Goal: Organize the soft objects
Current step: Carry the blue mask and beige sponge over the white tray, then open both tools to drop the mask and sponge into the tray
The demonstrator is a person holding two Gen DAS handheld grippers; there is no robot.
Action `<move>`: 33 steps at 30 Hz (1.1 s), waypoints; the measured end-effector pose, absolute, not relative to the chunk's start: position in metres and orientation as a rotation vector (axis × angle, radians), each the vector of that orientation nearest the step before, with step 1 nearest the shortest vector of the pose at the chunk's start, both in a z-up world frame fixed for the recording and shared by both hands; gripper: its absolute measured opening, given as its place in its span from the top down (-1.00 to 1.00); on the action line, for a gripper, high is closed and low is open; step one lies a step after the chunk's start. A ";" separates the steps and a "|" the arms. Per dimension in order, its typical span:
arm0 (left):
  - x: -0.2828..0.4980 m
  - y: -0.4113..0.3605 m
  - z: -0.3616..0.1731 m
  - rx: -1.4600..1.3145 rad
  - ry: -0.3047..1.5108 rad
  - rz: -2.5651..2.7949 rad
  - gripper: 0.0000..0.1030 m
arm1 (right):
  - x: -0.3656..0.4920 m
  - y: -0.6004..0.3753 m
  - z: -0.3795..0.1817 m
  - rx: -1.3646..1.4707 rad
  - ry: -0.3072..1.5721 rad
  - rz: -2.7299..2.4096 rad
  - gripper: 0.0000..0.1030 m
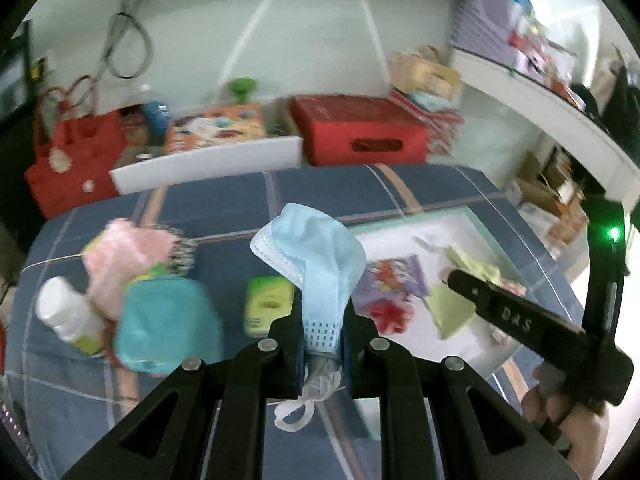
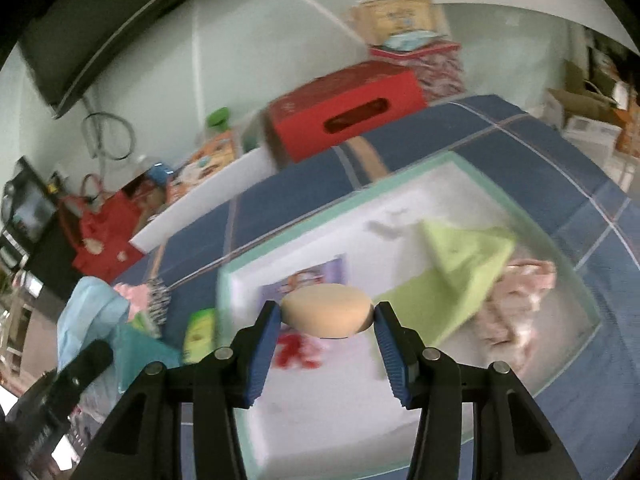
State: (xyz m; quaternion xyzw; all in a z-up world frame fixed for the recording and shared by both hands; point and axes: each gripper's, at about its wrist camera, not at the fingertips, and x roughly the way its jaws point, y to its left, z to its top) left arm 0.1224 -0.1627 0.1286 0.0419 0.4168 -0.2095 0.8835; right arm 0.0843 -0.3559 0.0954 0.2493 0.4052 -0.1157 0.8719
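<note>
Left gripper (image 1: 322,332) is clenched on a blue face mask (image 1: 316,248), held above the bedspread beside the white tray (image 2: 400,184). Right gripper (image 2: 327,320) grasps a beige sponge (image 2: 326,310) over that tray, evidently the collection point for soft items.

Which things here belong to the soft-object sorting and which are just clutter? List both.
Job:
left claw gripping blue face mask
right claw gripping tan sponge
white tray
green cloth
pink cloth

Lying about:
red box
red bag
white bottle
</note>
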 end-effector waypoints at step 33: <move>0.162 -0.242 0.067 0.105 0.999 -0.532 -0.43 | 0.082 -0.401 0.073 0.475 0.871 -0.430 -0.17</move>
